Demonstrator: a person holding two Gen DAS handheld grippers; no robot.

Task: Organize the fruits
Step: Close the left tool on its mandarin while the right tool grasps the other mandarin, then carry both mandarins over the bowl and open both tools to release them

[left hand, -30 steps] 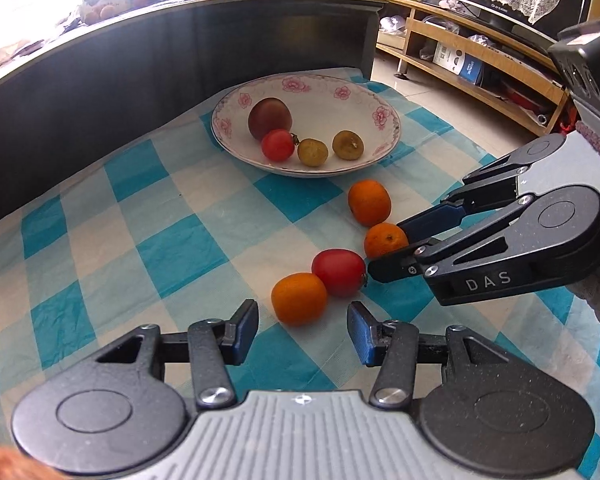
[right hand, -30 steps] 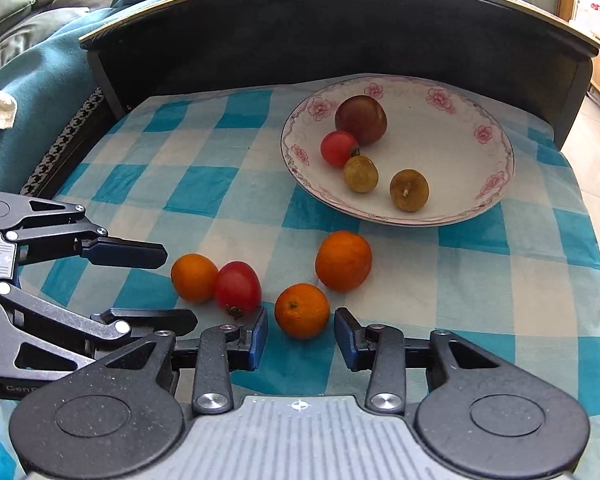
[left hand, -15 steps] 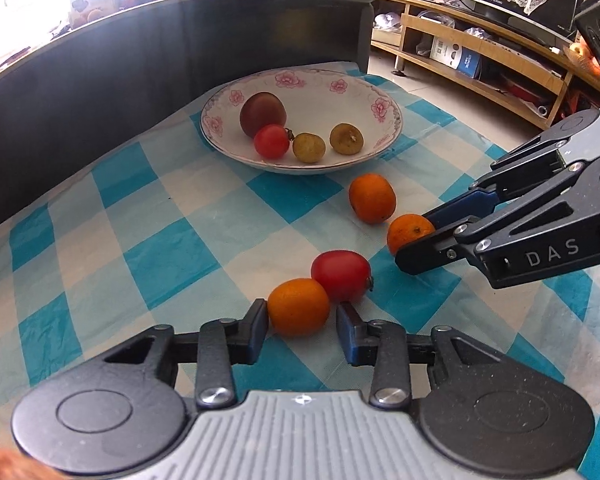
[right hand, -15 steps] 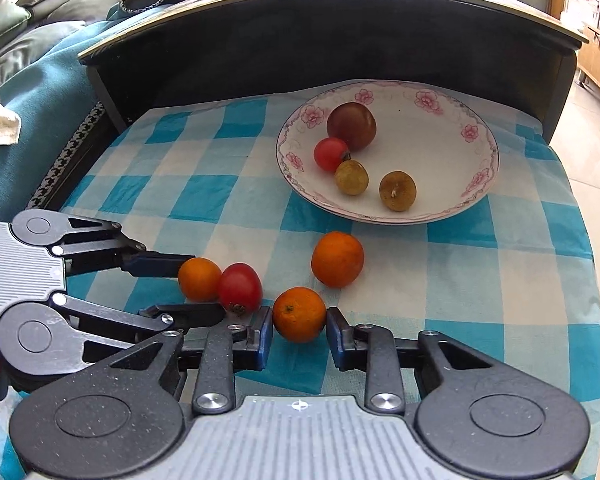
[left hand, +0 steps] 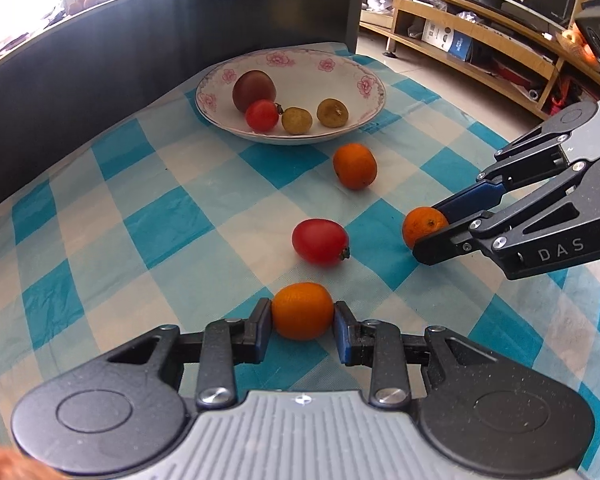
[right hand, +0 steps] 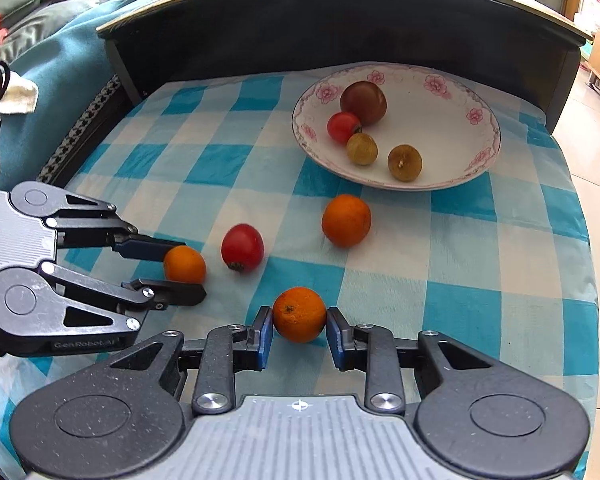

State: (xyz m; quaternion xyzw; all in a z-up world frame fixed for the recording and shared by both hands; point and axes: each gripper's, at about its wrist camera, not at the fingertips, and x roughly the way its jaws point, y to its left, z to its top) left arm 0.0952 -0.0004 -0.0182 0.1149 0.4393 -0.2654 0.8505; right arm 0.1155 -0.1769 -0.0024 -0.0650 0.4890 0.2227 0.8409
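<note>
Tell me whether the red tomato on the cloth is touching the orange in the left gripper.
Apart. The left wrist view shows bare checked cloth between the red tomato and the orange clamped in the left gripper.

Between my left gripper's [left hand: 302,322] blue pads sits an orange mandarin [left hand: 302,311]; beyond it lies a glossy red tomato [left hand: 320,241]. The cloth [left hand: 172,216] under them is checked turquoise and cream. Farther ahead, the white plate [left hand: 364,100] carries pink flowers and what look like two yellow-brown longans [left hand: 296,120].
</note>
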